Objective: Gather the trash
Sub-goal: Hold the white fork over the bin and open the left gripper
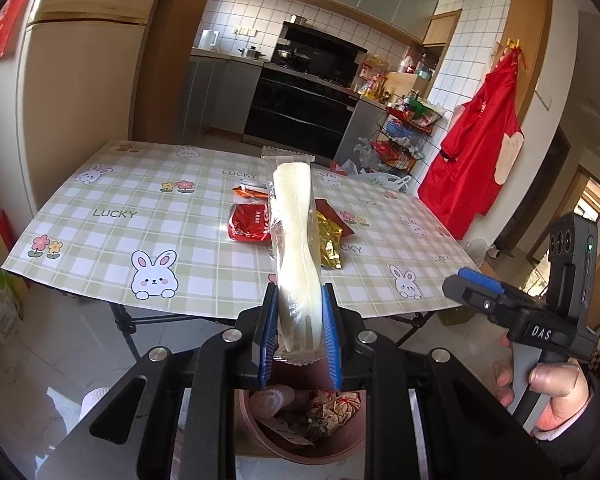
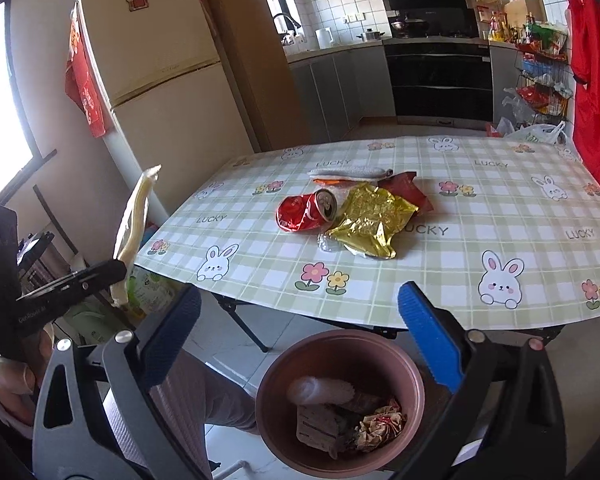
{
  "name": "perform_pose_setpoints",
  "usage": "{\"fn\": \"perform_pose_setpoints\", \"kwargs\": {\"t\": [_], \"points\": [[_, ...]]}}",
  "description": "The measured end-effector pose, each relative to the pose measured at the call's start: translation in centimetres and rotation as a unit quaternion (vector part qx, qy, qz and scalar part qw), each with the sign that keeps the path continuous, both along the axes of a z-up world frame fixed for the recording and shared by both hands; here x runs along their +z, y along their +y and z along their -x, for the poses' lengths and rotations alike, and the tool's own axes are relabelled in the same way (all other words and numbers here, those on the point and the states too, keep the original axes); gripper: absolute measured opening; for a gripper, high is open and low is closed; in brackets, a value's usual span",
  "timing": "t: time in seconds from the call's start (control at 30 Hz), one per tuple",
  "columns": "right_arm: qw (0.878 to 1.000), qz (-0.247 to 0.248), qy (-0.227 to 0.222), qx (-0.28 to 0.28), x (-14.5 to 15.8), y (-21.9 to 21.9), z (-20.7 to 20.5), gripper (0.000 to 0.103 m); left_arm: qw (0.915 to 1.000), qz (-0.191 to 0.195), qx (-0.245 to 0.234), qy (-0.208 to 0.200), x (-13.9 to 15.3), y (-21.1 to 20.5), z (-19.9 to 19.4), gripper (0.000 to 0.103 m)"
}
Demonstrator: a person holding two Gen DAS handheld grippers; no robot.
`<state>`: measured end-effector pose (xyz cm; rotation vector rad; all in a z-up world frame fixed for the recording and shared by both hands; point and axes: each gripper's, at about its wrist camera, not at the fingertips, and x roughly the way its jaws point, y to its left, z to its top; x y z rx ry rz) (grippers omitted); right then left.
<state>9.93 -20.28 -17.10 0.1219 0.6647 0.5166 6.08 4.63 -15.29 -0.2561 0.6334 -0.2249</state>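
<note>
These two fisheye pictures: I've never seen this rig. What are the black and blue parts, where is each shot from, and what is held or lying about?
No robot here: a person holds a hand-held gripper in each hand, with a camera on each looking along its jaws. In the left view, the left gripper is shut on a wrapped plastic fork above a pink bin of trash. In the right view, the right gripper is open and empty over that bin. On the table lie a crushed red can, a gold wrapper and other wrappers.
</note>
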Motion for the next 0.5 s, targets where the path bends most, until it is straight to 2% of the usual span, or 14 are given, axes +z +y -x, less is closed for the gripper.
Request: {"fn": "perform_pose_setpoints", "kwargs": {"t": [0.23, 0.5], "points": [[0.999, -0.015, -0.039, -0.033, 2.4, -1.9, 0.4, 0.097, 0.9982, -0.011, -0.056, 0.015, -0.6, -2.8, -0.2, 0.021], [0.997, -0.022, -0.03, -0.06, 2.0, -3.4, -0.1, 0.097, 0.994, -0.012, -0.109, 0.002, 0.1, -5.1, -1.0, 0.023]]}}
